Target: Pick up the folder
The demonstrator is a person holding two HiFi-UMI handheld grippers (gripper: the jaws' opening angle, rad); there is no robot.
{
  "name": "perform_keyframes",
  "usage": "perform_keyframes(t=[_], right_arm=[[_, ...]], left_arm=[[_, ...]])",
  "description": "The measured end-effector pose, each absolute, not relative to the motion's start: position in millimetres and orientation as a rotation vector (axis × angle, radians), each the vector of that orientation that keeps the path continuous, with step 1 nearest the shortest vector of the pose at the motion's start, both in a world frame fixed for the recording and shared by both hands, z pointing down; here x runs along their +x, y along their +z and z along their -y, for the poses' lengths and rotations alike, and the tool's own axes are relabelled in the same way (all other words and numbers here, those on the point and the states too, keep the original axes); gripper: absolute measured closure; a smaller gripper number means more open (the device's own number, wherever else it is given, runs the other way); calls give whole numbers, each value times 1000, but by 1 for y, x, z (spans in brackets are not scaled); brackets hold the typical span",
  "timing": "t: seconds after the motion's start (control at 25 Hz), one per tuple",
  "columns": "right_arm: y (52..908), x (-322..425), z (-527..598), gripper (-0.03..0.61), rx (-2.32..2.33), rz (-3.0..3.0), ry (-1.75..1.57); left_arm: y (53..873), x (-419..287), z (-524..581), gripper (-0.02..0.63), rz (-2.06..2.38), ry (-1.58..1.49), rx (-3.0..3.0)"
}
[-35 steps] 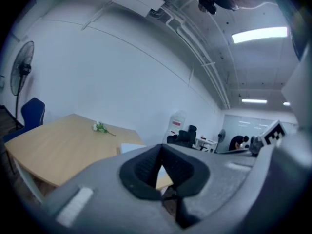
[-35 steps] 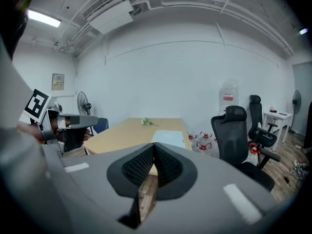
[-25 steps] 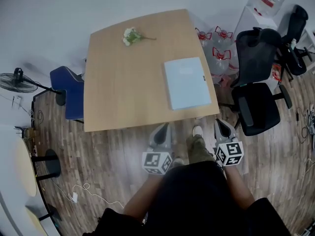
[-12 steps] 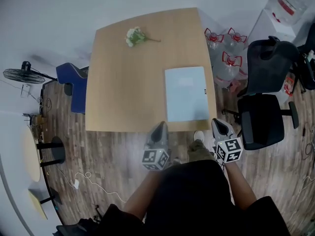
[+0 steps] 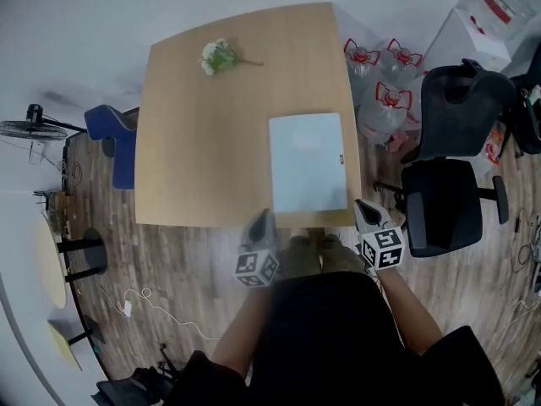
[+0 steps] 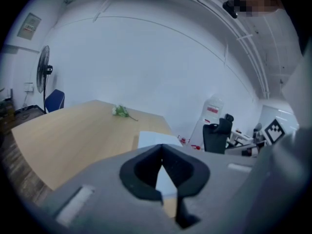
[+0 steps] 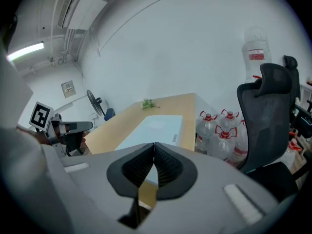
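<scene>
A pale blue folder (image 5: 308,161) lies flat on the wooden table (image 5: 203,142), near its right front corner. It also shows ahead in the left gripper view (image 6: 155,139) and in the right gripper view (image 7: 156,129). My left gripper (image 5: 264,214) hangs at the table's front edge, left of the folder, shut with nothing in it. My right gripper (image 5: 365,205) is off the table's right front corner, just right of the folder, shut and empty. Neither touches the folder.
A small bunch of white flowers (image 5: 215,56) lies at the table's far left. Several water bottles (image 5: 380,83) and a black office chair (image 5: 452,167) stand right of the table. A blue chair (image 5: 114,146) and a fan (image 5: 34,129) are at the left.
Both grippers have come forward from the floor in front of the table to its front edge, on either side of the folder. Their jaws stay shut.
</scene>
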State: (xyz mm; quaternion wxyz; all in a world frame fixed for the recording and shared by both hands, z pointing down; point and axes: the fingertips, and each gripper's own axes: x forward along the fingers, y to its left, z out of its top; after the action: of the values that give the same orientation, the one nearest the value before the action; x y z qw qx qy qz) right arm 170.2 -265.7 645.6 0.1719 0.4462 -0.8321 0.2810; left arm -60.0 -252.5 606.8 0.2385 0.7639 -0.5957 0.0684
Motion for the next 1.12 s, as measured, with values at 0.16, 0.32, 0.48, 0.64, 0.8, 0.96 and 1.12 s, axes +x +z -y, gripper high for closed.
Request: perform_keyframes(t=[0.16, 0.32, 0.48, 0.64, 0.8, 0.96, 1.12], right_arm=[[665, 167, 274, 578, 1254, 2325, 859], [685, 153, 277, 560, 1229, 2289, 889], [707, 146, 283, 468, 1188, 2237, 950], [731, 133, 293, 437, 1135, 2192, 1102], [756, 125, 306, 294, 1093, 2133, 1236], [776, 119, 313, 199, 1041, 2081, 1349], [791, 109, 322, 184, 995, 2059, 1450]], left_arm=[[631, -67, 265, 611, 1569, 210, 2051], [646, -78, 279, 611, 1529, 251, 2055], [679, -73, 286, 536, 1377, 289, 2001], [711, -74, 291, 436, 1215, 292, 1902], [731, -75, 304, 348, 1135, 280, 1855], [758, -61, 309, 247, 1008, 267, 1788], [781, -56, 318, 231, 955, 341, 1756]])
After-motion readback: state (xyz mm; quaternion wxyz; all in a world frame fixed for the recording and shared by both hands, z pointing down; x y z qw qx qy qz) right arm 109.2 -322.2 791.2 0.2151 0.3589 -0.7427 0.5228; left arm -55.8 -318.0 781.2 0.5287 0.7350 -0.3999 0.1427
